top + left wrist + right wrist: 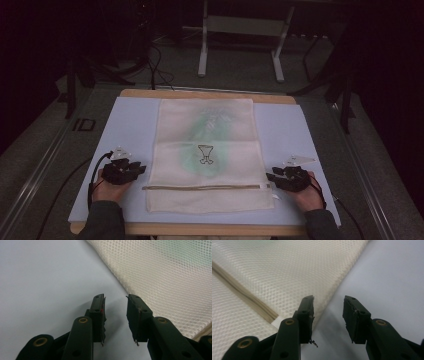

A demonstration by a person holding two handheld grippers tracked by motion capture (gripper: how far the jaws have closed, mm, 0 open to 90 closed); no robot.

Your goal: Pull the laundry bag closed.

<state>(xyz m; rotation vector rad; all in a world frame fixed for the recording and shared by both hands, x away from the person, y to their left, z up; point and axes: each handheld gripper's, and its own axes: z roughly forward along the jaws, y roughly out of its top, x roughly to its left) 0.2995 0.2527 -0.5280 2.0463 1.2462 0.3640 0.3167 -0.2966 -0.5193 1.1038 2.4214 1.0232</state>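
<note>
The mesh bag [206,150] is cream with a fine honeycomb weave; a green tint shows through around its black goblet-shaped emblem [205,154]. Below the emblem runs a beige zipper [202,187]. Around the bag lies a pale lavender-blue mat [132,125].

A pale blue mat [130,130] covers most of the worktop [150,93], whose wooden edge shows at twelve and six o'clock. Beyond it, at twelve, white frame legs [202,55] stand on grey floor [240,65]. Black cables [157,67] trail on the floor at eleven. A dark stand [70,90] rises at ten, another [345,100] at two. A metal rail [40,165] runs along the worktop at eight
</note>
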